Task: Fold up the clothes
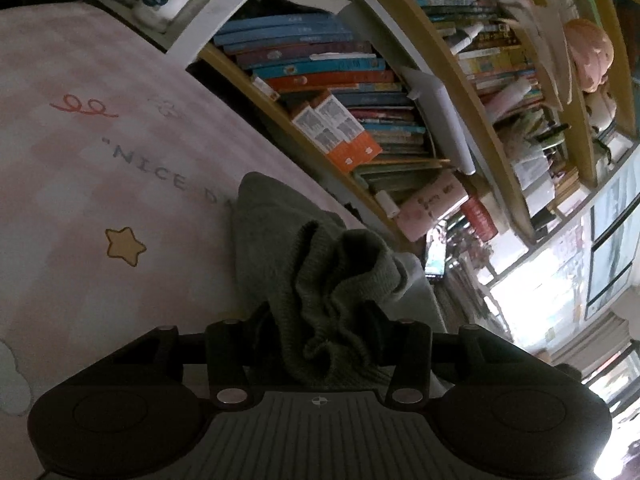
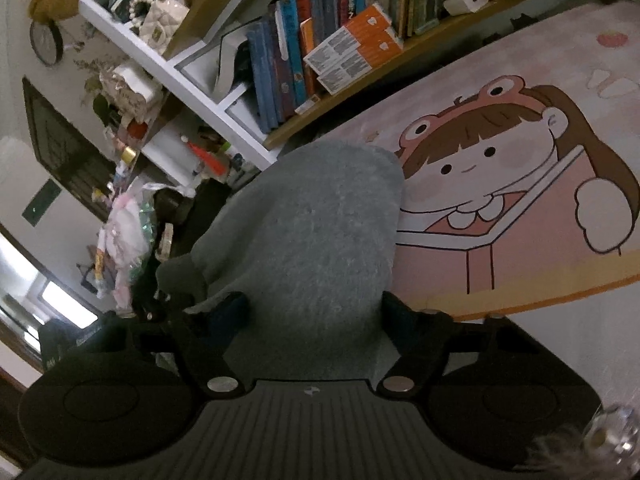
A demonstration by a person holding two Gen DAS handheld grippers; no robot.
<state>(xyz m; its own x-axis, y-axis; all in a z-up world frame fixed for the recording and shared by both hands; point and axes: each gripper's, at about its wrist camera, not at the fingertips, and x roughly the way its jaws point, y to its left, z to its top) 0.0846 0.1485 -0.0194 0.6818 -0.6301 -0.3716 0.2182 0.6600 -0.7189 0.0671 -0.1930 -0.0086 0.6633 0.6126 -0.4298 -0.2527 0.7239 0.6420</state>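
Left gripper (image 1: 320,320): matte black body, two round housings either side of a grey ribbed centre plate with a small crosshair mark, silver pivot screws on the finger links. Right gripper (image 2: 316,312): same build, same ribbed plate.

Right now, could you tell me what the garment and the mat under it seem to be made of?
Garment: looks like grey-green knitted yarn, matte, with visible ribbed stitches; fuzzy in the right wrist view. Mat: seemingly short-pile printed fabric, matte, with a cartoon print.
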